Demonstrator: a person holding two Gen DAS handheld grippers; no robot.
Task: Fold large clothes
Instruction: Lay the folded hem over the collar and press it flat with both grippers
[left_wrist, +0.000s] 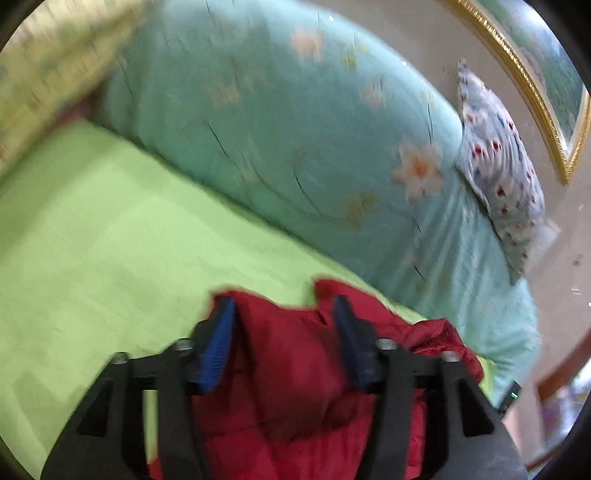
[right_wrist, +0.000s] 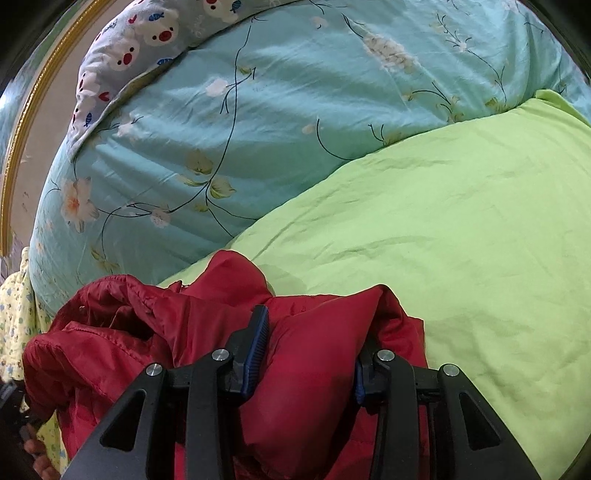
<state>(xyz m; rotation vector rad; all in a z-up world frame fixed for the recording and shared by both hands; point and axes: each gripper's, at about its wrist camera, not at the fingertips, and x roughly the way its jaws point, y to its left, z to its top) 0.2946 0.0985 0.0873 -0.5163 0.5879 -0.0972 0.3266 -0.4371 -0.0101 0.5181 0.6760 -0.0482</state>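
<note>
In the left wrist view, the left gripper (left_wrist: 284, 314) stands with jaws spread, puffy red quilted jacket (left_wrist: 295, 369) bunched between them at 6 o'clock on the lime-green bedsheet (left_wrist: 110, 240); whether it pinches is unclear. In the right wrist view, the right gripper (right_wrist: 314, 332) is likewise wide apart around the jacket (right_wrist: 306, 387). The jacket looks light, soft and slippery, so a seam or hem would probably hold best.

Both wrist cameras look close down over the red jacket (left_wrist: 295, 369) (right_wrist: 303, 369), sharing green sheet (left_wrist: 110, 240) (right_wrist: 461, 221) and floral duvet (left_wrist: 277, 129) (right_wrist: 258, 110).

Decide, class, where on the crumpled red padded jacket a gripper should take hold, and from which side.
Grip the red padded jacket at its raised outer fold beside the green sheet, coming from the near edge; that ridge stands proud while the rest bunches.
</note>
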